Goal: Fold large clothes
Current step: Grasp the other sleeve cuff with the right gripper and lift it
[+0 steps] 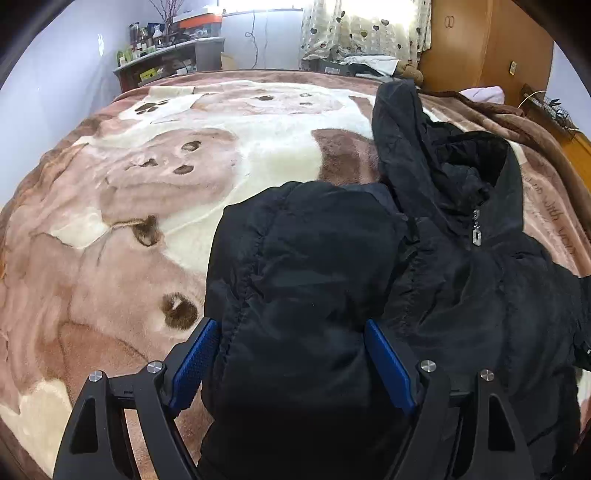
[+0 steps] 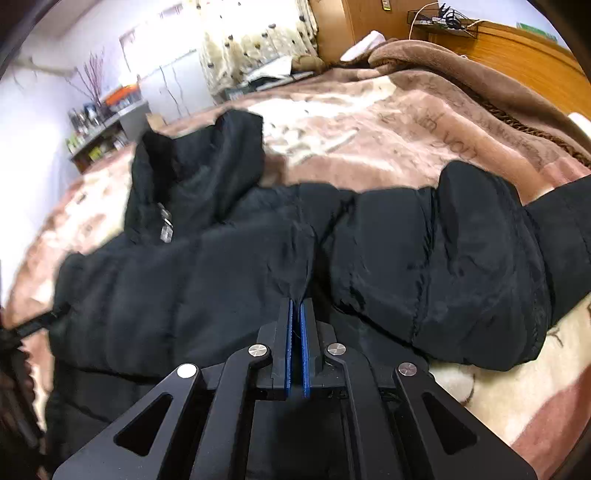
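Observation:
A large black padded jacket (image 1: pixel 424 258) lies on the bed blanket, hood and zipper pull (image 1: pixel 475 236) toward the far side. My left gripper (image 1: pixel 291 328) is open, its blue pads (image 1: pixel 199 354) standing either side of a folded-over sleeve or side panel of the jacket. In the right wrist view the jacket (image 2: pixel 221 266) spreads across the bed, with a sleeve (image 2: pixel 480 266) lying to the right. My right gripper (image 2: pixel 295 306) is shut on a pinch of the jacket's black fabric.
A pink, brown and cream animal-print blanket (image 1: pixel 147 206) covers the bed. A brown blanket (image 2: pixel 461 62) is bunched near the wooden headboard (image 2: pixel 517 55). A cluttered shelf (image 1: pixel 166 55), a curtain (image 1: pixel 362 29) and a wooden wardrobe (image 1: pixel 480 44) stand beyond the bed.

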The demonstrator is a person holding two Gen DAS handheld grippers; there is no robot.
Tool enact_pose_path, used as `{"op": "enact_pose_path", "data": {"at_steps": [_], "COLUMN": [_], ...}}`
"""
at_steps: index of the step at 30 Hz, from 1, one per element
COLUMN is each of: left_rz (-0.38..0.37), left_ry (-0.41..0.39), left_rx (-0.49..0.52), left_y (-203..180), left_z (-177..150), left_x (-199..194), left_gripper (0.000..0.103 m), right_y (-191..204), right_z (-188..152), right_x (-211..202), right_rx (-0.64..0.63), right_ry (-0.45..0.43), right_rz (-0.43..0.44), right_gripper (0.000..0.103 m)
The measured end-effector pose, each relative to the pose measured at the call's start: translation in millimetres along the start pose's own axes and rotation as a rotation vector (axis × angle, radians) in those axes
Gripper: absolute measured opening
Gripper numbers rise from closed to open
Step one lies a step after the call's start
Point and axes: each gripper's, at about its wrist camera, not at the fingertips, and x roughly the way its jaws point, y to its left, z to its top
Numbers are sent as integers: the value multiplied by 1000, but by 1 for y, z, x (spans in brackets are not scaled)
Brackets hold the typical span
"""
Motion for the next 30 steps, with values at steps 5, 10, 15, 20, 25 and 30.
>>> {"op": "enact_pose_path", "data": {"at_steps": [5,10,15,20,25,30], "left_rz": [-28,-99,-181,-250,-284,-293], "left_ry": [-1,-66,-123,-114,-87,-42], "left_rx": [-20,-40,-6,86,148,176], "left_y": [3,-7,-43,-94,-132,-156], "left_z": [0,-1,-6,-18,-35,-54], "left_x": [-15,-52,-87,-97,-97,-89], "left_gripper": [81,81,83,84,84,84], "right_y": [-9,-40,-108,-186,-246,-285], "right_z": [-6,7,10,5,-1,3], "right_x": [4,-44,-98,-128,-151,-144], "right_rx": [32,106,174,290,376,439], "right_ry": [53,-86,-214,-224,-262,-234], "right_rz": [12,12,-143,-332,-461,-453], "right_gripper": [10,20,52,53,55,57]}}
